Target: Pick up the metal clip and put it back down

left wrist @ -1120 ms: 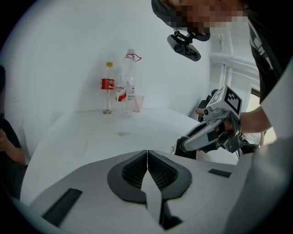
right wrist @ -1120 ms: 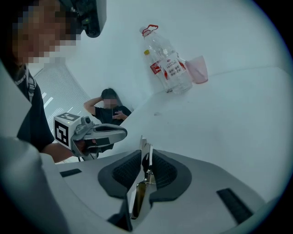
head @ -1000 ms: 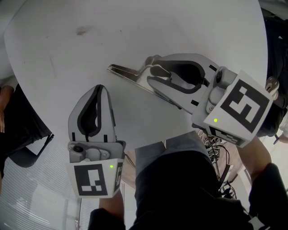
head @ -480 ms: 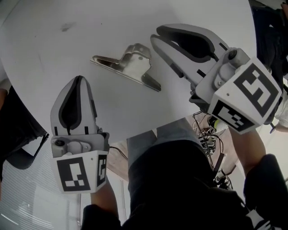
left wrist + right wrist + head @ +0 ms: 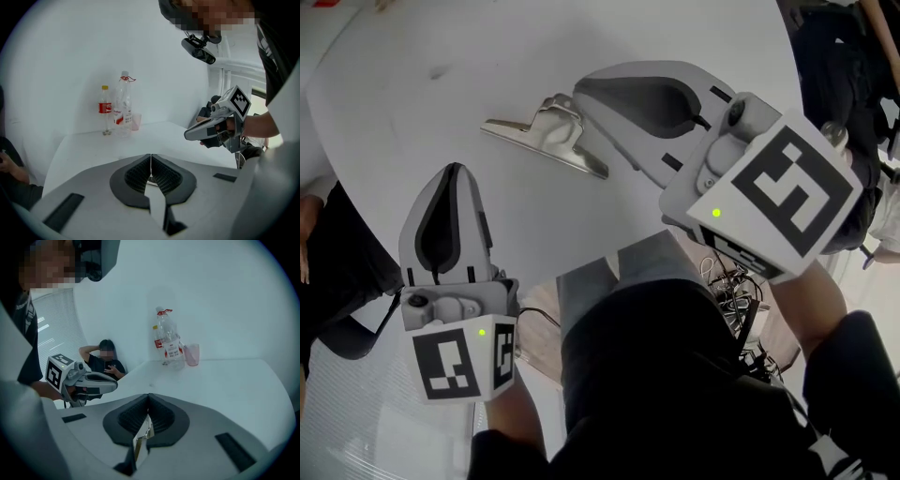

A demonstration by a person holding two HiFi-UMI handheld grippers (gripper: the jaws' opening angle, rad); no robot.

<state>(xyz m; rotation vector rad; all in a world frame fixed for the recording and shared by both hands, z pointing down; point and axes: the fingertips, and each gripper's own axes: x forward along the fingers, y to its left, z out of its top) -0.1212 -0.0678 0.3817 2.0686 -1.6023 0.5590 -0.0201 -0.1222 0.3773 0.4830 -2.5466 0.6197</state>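
Observation:
The metal clip (image 5: 546, 133) lies flat on the white round table (image 5: 412, 103), its long handle pointing left. My right gripper (image 5: 584, 89) hovers over the clip's right end, jaws shut with nothing between the pads. In the right gripper view the pads (image 5: 140, 412) meet, and a sliver of the clip (image 5: 142, 436) shows through the slit below them. My left gripper (image 5: 455, 173) hangs near the table's front edge, below and left of the clip, shut and empty. Its pads (image 5: 140, 172) press together in the left gripper view.
Two clear bottles (image 5: 169, 341) and a pink cup (image 5: 192, 355) stand at the table's far side. A seated person (image 5: 107, 363) is beyond the table edge. Cables (image 5: 733, 292) lie on the floor by my right leg.
My right gripper has swung left over the clip's right end and its jaws have gone from wide open to shut. The clip lies where it was. The left gripper has barely moved.

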